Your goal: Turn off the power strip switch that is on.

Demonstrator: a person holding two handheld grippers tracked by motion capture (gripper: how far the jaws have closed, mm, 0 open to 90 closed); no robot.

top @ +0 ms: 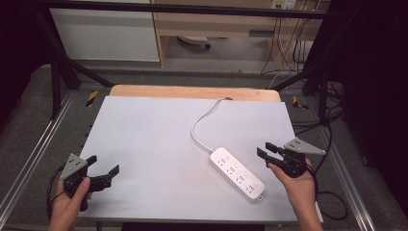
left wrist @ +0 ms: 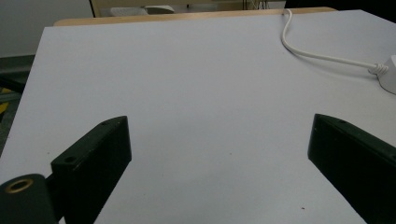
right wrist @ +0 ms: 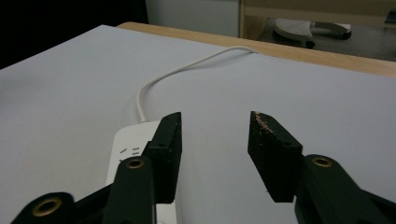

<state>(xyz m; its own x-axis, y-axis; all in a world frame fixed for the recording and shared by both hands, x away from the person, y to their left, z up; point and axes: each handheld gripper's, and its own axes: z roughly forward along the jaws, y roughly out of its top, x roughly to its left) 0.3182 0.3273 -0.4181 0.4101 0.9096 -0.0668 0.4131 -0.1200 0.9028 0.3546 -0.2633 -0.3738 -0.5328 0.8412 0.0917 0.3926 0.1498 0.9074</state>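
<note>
Power strip [top: 237, 174]: white, flat on desk [top: 159, 144], toward right front, long axis diagonal from upper left to lower right in high view. Near end close to front edge, almost level with right hand; far end carrying cord [top: 202, 126].

Right gripper [top: 266, 151]: just beside strip, on its right, raised off desk, pointing forward and slightly leftward. Jaws partly parted, nothing between them, no contact with strip. In right gripper view, strip [right wrist: 133, 149] below and left of left jaw, partly hidden behind it; gap between jaws over bare desk [right wrist: 299, 98]. Strip therefore left of and under gripper, not lined up between jaws. Likely need: shift left and down, jaws across short width.

Left gripper [top: 103, 169]: front left corner, well apart from strip, jaws wide, released, empty. In left gripper view, only strip's far end [left wrist: 390, 74] at right edge.

Right hand [top: 300, 185] clearly nearer.

Farther off: cord curving away to back edge of desk.
</note>
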